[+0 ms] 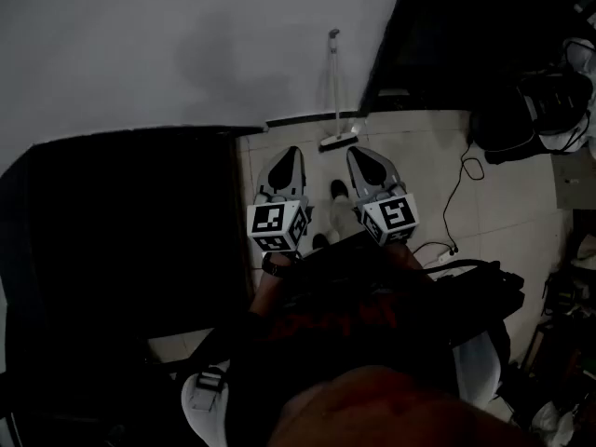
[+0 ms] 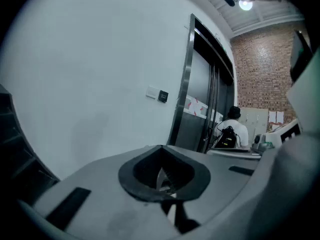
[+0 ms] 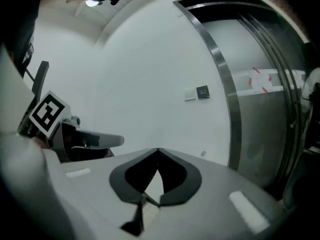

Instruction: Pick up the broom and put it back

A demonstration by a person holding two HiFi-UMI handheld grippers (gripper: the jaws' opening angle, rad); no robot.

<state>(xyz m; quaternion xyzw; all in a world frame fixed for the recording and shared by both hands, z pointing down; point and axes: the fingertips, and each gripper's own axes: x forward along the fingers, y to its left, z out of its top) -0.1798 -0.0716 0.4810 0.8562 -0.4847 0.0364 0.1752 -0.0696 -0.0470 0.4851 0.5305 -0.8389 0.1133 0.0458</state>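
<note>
The broom (image 1: 332, 87) leans upright against the white wall, its brush head (image 1: 339, 140) resting on the tiled floor. Both grippers are held side by side just short of it, pointing at the wall. My left gripper (image 1: 291, 152) sits a little left of the brush head and my right gripper (image 1: 358, 153) a little right of it. In the left gripper view the jaws of the left gripper (image 2: 160, 147) meet at the tip with nothing between them. The right gripper (image 3: 158, 150) shows the same in its own view. Neither touches the broom.
A dark cabinet (image 1: 130, 240) fills the left. Metal lift doors (image 2: 200, 99) stand right of the broom. Black bags (image 1: 545, 101) and a cable (image 1: 456, 194) lie on the floor at right. A seated person with a backpack (image 2: 231, 133) is farther off.
</note>
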